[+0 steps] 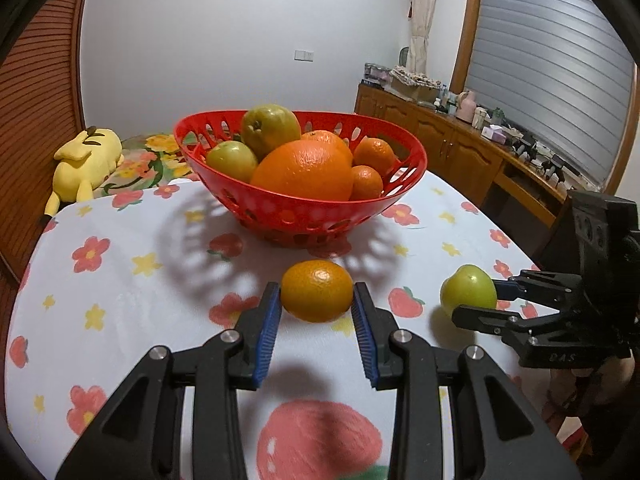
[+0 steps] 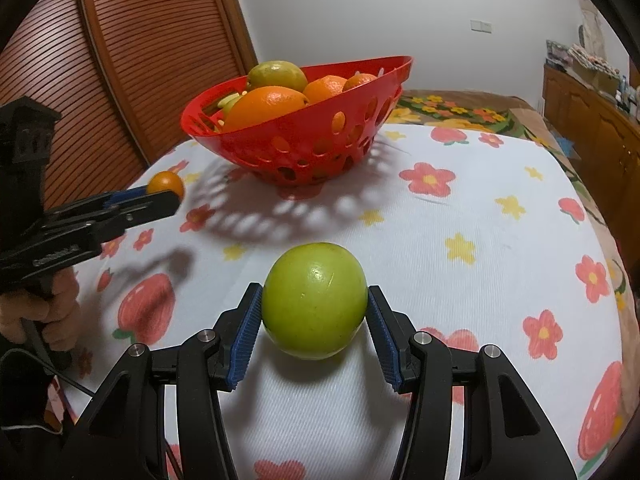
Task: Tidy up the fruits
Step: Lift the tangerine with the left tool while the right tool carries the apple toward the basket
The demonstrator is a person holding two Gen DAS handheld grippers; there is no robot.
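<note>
My left tongs [image 1: 317, 300] are clamped on a small mandarin [image 1: 317, 290], the blue pads [image 1: 267, 330] pressing its two sides, and I carry it clear of the flowered cloth [image 1: 120, 280] in front of the red basket [image 1: 320, 208]. My right tongs [image 2: 315, 312] grip a green apple [image 2: 315, 300] between their pads just above the cloth. The basket already holds oranges and green fruit, well beyond both tongs.

Basket [image 1: 304, 212] fruit partly hidden; sideboard clutter [image 1: 460, 100] indistinct.
</note>
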